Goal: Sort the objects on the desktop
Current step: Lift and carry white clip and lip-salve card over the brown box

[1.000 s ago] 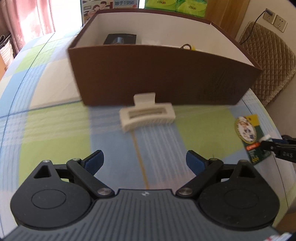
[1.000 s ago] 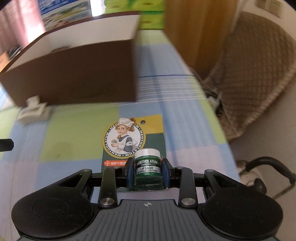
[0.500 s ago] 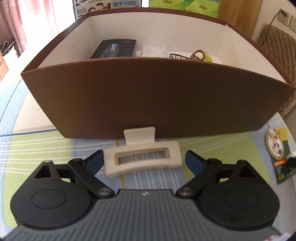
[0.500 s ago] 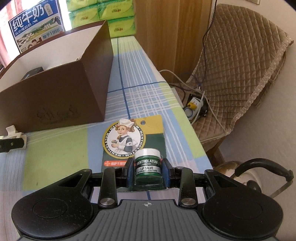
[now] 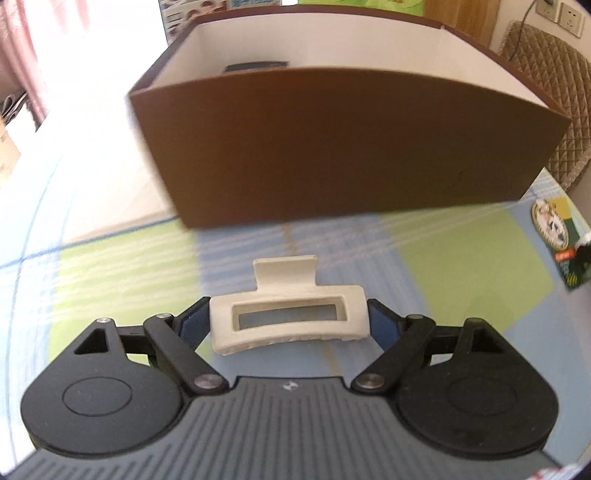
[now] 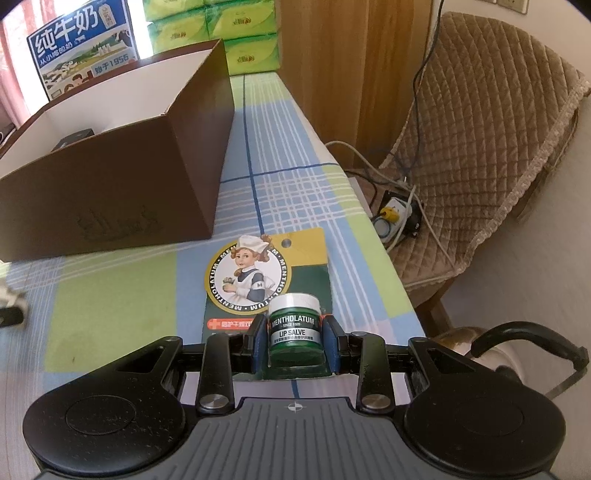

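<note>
A checked cloth of blue, green and white squares [image 6: 110, 295] covers the table, with a quilted brown chair [image 6: 480, 147] off its right edge and cables trailing to a power strip on the floor beneath.

Nearest on the left side, the left gripper [image 5: 289, 321] has its blue-padded fingers [image 5: 192, 325] pressed against the two short ends of a cream hair claw clip [image 5: 291, 317]. The clip lies with its long axis running left to right across the gripper, its flat tab pointing away toward the far side, its teeth facing the near side. The jaws are about half closed, clamped on the clip. Whether the clip rests on the cloth or is just off it I cannot tell.

On the right side, the right gripper [image 6: 294, 345] has its jaws drawn in narrow, gripping a small green lip salve jar [image 6: 294, 328] that stands upright with its white lid up and its label facing the near side. The jar sits at the near end of its backing card [image 6: 266, 273], which lies flat on the cloth, long axis running near to far, the hang hole at the far end.

Beyond both stands an open brown box [image 5: 351, 147] with white inner walls; a dark item [image 5: 255, 67] shows inside. Farther back are green tissue packs [image 6: 236, 33] and a blue milk carton [image 6: 81, 40].
</note>
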{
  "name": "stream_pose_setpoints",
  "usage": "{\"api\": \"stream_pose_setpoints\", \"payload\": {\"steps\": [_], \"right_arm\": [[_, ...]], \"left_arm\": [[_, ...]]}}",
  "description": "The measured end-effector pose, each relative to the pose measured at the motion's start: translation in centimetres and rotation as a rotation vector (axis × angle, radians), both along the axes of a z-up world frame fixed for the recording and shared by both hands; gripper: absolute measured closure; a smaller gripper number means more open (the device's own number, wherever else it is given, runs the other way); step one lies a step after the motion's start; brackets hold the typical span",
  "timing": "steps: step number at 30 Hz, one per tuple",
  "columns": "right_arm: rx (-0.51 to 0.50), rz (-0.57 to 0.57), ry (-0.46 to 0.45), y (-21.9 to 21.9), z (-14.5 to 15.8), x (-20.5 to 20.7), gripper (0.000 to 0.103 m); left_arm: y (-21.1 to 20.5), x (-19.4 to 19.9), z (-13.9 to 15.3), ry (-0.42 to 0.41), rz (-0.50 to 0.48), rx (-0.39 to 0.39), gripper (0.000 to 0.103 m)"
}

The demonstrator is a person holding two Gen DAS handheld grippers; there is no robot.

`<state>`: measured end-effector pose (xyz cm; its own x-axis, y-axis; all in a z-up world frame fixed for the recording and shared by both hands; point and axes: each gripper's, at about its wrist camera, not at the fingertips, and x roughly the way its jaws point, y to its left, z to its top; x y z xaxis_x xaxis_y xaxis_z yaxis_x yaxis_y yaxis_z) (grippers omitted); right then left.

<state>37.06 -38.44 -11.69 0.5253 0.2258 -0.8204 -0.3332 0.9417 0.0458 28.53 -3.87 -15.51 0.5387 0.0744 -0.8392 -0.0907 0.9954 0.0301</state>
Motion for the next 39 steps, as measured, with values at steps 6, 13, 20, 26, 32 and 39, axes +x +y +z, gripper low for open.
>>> {"api": "stream_pose_setpoints", "payload": {"steps": [6,13,20,26,32,39], "right_arm": [[-0.043,0.033,-0.036,0.7,-0.7,-0.1,0.073],[-0.049,0.1,0.0,1.1,0.1,-1.6,0.073],[0.02,0.176,0.006,1.3,2.7,-3.5,0.073],[0.101,0.259,-0.006,1.9,6.1,-4.9,0.073],[0.158,0.35,-0.079,3.9,9.8,-4.7,0.073],[0.184,0.409,-0.141,7.0,11.7,-2.8,0.073]], "left_arm": [[1.7,-2.5,0.2,0.024,0.048,-0.005,0.018],[1.3,-4.0,1.4,0.007,0.032,-0.021,0.018],[0.5,-4.7,3.6,-0.04,-0.006,-0.026,0.018],[0.2,-5.0,6.2,-0.095,-0.04,-0.032,0.018],[0.0,-4.1,9.7,-0.169,-0.101,-0.028,0.018],[0.5,-1.1,12.6,-0.249,-0.136,-0.012,0.018]]}}
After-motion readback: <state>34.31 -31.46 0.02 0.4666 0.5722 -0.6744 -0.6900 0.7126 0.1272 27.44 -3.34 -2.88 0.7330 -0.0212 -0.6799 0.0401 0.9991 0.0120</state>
